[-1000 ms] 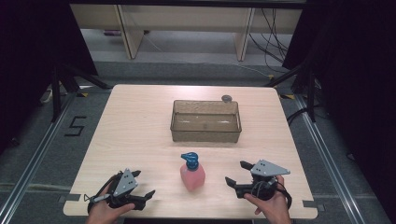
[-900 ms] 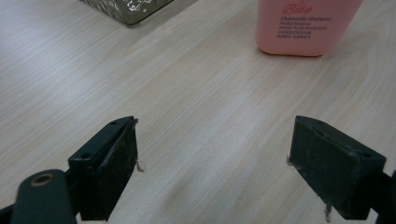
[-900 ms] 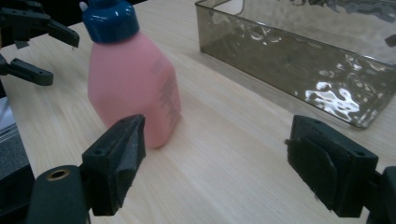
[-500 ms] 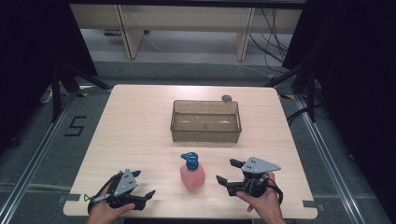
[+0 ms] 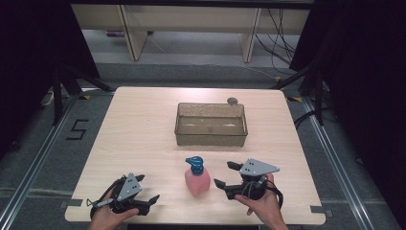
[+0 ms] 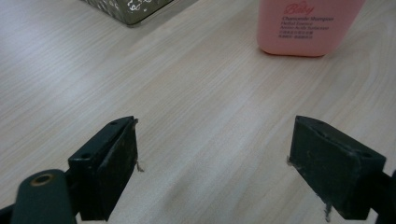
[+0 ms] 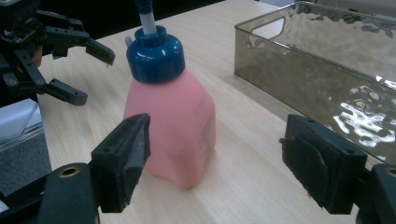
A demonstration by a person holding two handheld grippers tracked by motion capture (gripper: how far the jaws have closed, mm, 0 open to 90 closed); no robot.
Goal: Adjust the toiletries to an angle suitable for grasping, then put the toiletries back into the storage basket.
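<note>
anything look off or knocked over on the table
Nothing stands out. The pink pump bottle stands upright on the table, the smoky plastic bin sits square and holds nothing, and both the left gripper and right gripper are open, holding nothing.

Pink bottle (image 5: 197, 181), blue pump cap (image 7: 155, 52); smoky translucent bin (image 5: 211, 125)
</note>
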